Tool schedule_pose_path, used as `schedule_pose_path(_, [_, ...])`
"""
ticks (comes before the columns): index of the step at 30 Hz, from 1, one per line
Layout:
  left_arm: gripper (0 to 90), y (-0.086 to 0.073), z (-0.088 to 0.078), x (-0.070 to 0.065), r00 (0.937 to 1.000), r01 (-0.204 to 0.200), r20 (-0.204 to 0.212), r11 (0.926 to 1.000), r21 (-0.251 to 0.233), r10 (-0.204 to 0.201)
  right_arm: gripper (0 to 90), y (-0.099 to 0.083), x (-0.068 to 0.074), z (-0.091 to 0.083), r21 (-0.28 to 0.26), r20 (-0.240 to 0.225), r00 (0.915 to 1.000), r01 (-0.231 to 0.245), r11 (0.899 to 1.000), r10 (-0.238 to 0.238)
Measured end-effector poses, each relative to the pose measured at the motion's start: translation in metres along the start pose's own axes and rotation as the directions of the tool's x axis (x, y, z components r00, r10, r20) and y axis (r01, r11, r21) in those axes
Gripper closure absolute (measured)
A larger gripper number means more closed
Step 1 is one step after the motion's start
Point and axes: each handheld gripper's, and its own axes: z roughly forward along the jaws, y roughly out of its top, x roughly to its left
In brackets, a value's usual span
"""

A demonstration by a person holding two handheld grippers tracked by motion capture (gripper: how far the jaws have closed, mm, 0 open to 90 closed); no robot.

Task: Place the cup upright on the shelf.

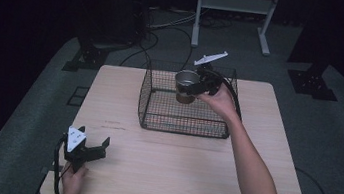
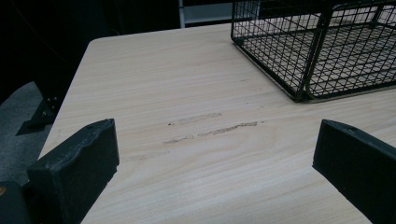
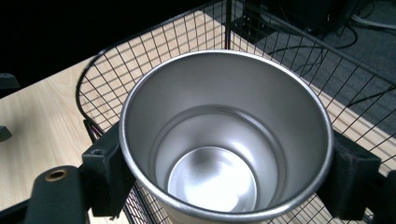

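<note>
Where black wire basket (image 1: 186,110) stands, smooth round steel cup (image 1: 186,81) hovers.

The cup (image 3: 224,140) is brushed metal, smooth with a soft sheen inside. The basket (image 1: 157,120) is thin black wire mesh. The table (image 2: 187,93) is pale matt wood grain, scuffed in streaks. The gripper pads (image 2: 79,163) look matt black, slightly rough.
</note>
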Motion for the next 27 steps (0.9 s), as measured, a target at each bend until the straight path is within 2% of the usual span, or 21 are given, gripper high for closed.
schedule_pose_path(15, [0.0,0.0,-0.001,0.0,1.0,0.004,0.002,1.0,-0.005,-0.004,18.0,-0.007,-0.01,0.025,0.049,0.015,0.9995,-0.029,0.998,0.028])
schedule_pose_path(27, [0.0,0.0,-0.001,0.0,1.0,0.004,0.004,1.0,-0.009,-0.004,18.0,-0.014,-0.02,0.038,0.08,0.018,0.9984,-0.056,0.995,0.054])
